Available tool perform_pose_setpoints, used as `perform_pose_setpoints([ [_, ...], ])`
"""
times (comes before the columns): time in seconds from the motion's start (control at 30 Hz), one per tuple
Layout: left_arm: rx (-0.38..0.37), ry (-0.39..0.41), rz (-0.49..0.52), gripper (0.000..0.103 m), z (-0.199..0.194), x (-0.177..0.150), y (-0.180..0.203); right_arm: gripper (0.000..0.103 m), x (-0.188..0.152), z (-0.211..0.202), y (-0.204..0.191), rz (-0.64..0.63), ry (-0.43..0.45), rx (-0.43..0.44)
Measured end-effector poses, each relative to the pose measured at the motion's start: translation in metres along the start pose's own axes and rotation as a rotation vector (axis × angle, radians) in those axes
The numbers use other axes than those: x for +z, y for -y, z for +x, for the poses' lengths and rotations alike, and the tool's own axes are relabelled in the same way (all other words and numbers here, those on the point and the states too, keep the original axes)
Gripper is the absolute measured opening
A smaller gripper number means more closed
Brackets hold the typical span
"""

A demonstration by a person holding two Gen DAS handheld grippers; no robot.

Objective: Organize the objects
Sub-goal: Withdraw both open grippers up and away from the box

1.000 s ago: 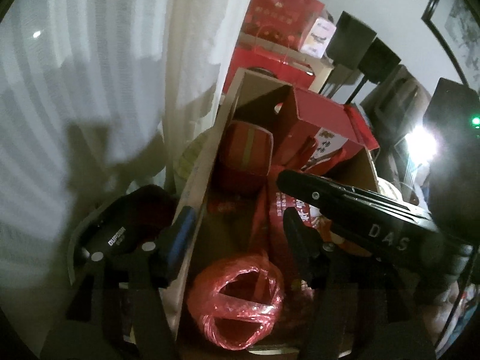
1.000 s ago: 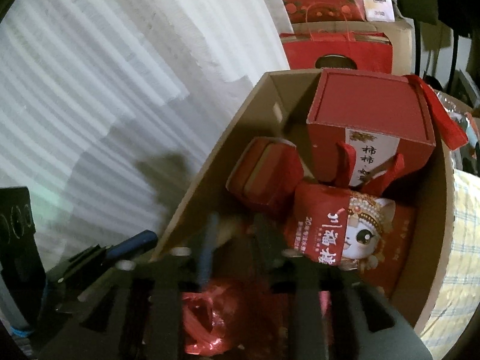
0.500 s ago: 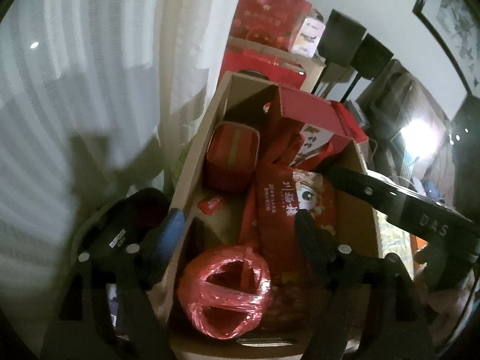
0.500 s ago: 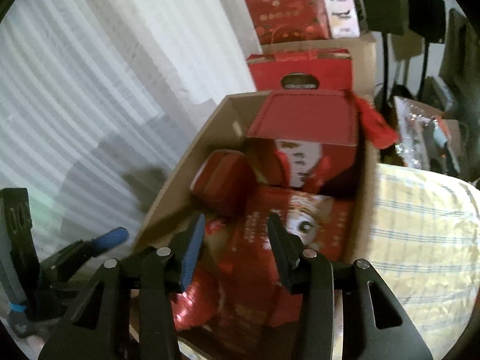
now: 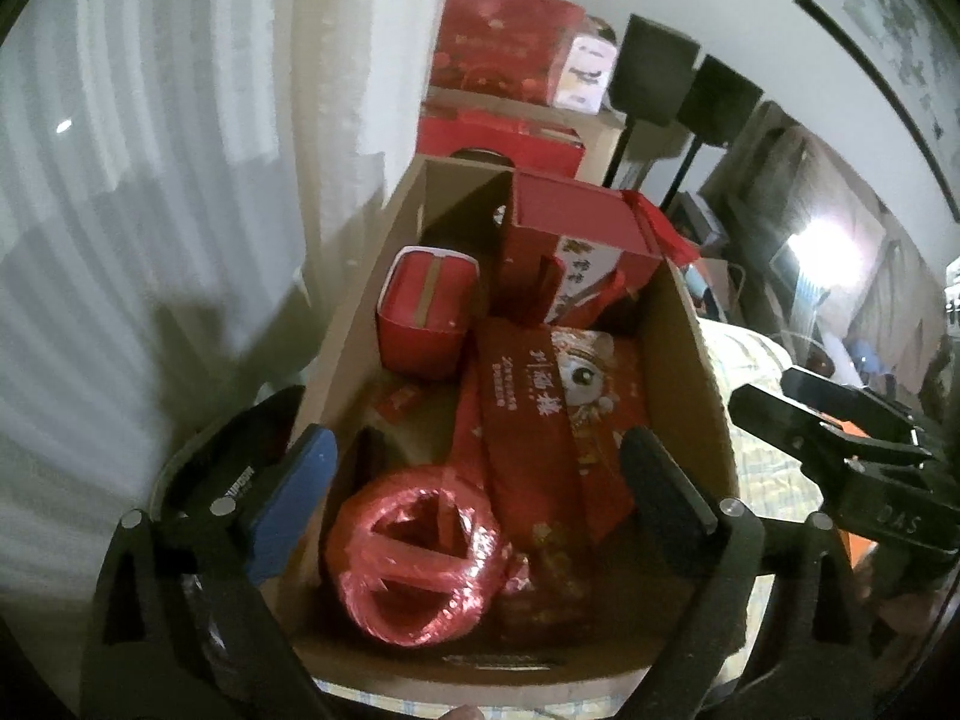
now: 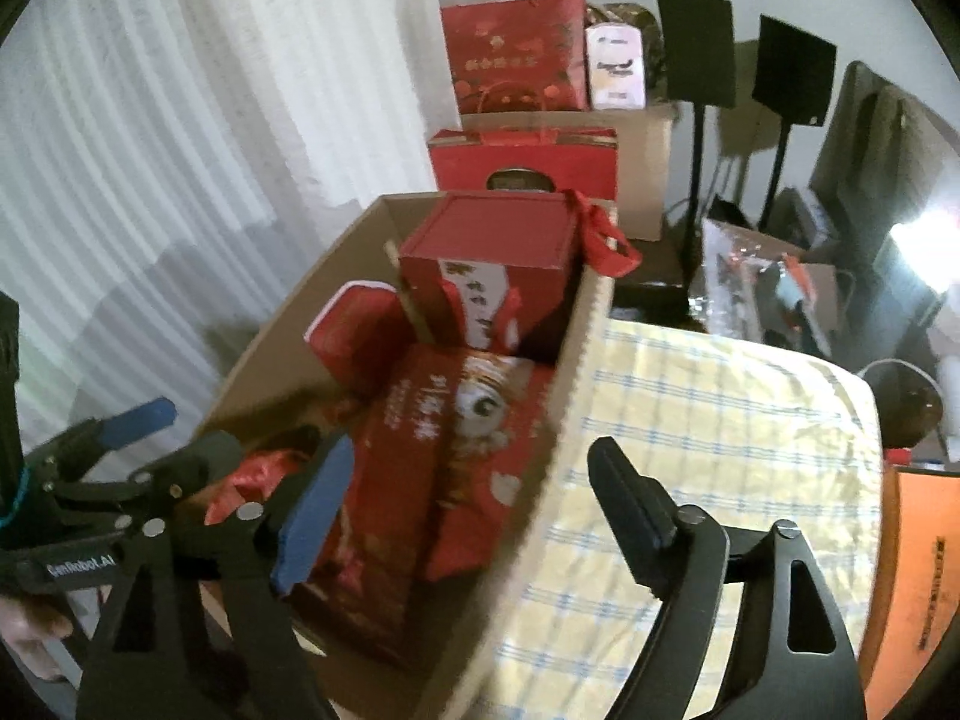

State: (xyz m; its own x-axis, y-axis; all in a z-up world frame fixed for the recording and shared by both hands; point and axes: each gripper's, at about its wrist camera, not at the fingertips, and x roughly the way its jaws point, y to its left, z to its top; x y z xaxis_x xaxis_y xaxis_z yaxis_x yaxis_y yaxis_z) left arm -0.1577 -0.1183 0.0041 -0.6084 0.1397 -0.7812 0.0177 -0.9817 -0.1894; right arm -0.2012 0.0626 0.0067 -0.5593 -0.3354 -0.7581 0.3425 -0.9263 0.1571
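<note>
A brown cardboard box [image 5: 690, 360] holds red goods: a coil of red string [image 5: 417, 552] at the near end, a flat red cat-print pack [image 5: 558, 414], a small red case [image 5: 429, 309] and a red gift box [image 5: 576, 234] at the far end. My left gripper [image 5: 480, 480] is open and empty, above the box's near end. My right gripper [image 6: 468, 486] is open and empty, straddling the box's right wall [image 6: 552, 420]. The box contents also show in the right wrist view, with the cat-print pack [image 6: 444, 432] below the blue finger [image 6: 312, 510].
White curtains [image 5: 180, 180] hang left of the box. A yellow checked cloth [image 6: 708, 420] lies right of it. Red gift bags [image 6: 522, 60] and a carton stand behind. Black speaker stands [image 6: 696, 60], an orange box [image 6: 918, 588] and clutter sit at the right.
Both grippers have pulled back and up from the box. The right gripper has swung right, from over the coil to the box's right wall, and its jaws have opened wider.
</note>
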Motion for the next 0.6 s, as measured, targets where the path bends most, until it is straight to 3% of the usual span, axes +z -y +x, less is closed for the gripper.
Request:
perform_pose_setpoints([
  [0.17,-0.003,0.000,0.026,0.098,-0.006,-0.011,0.013,0.091,-0.018,-0.017,0.012,0.009,0.015,-0.036],
  [0.6,-0.037,0.010,0.090,0.099,-0.025,-0.045,0.051,0.094,-0.058,-0.050,0.036,0.053,0.046,-0.087],
])
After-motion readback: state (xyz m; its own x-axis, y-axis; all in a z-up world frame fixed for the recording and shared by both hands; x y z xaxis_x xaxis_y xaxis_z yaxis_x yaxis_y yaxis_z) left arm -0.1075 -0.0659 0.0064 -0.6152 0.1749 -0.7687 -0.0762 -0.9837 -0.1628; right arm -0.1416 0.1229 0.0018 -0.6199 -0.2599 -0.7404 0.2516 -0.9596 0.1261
